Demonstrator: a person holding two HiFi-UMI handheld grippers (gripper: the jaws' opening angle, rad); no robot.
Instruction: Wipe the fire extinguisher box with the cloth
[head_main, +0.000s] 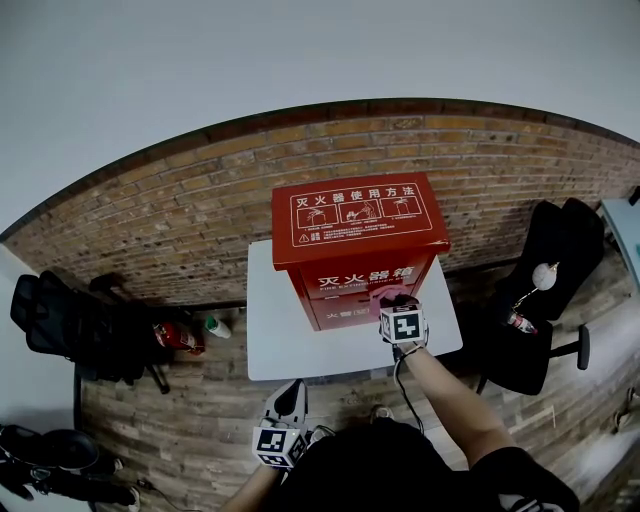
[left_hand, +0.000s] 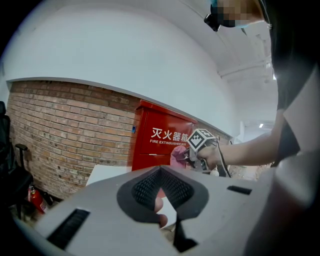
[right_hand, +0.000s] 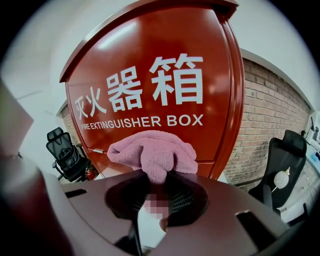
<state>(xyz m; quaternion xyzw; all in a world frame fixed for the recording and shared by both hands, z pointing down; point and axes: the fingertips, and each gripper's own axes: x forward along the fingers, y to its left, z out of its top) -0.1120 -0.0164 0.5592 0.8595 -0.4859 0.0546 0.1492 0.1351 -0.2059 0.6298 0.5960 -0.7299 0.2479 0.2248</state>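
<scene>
A red fire extinguisher box (head_main: 358, 228) with white lettering stands on a small white table (head_main: 275, 345). My right gripper (head_main: 396, 302) is shut on a pink cloth (head_main: 384, 296) and presses it against the lower front of the box. In the right gripper view the bunched cloth (right_hand: 153, 152) sticks out of the right gripper (right_hand: 155, 181), flat on the box (right_hand: 150, 70) just under the lettering. My left gripper (head_main: 291, 400) hangs low near my body, in front of the table, shut and holding nothing. From the left gripper (left_hand: 161, 171) I see the box (left_hand: 159, 137) and cloth (left_hand: 178, 155).
A brick wall (head_main: 150, 220) runs behind the table. Black office chairs stand at the left (head_main: 60, 315) and right (head_main: 555, 270). A small red extinguisher (head_main: 178, 337) and a green-capped bottle (head_main: 215, 326) lie on the wood floor left of the table.
</scene>
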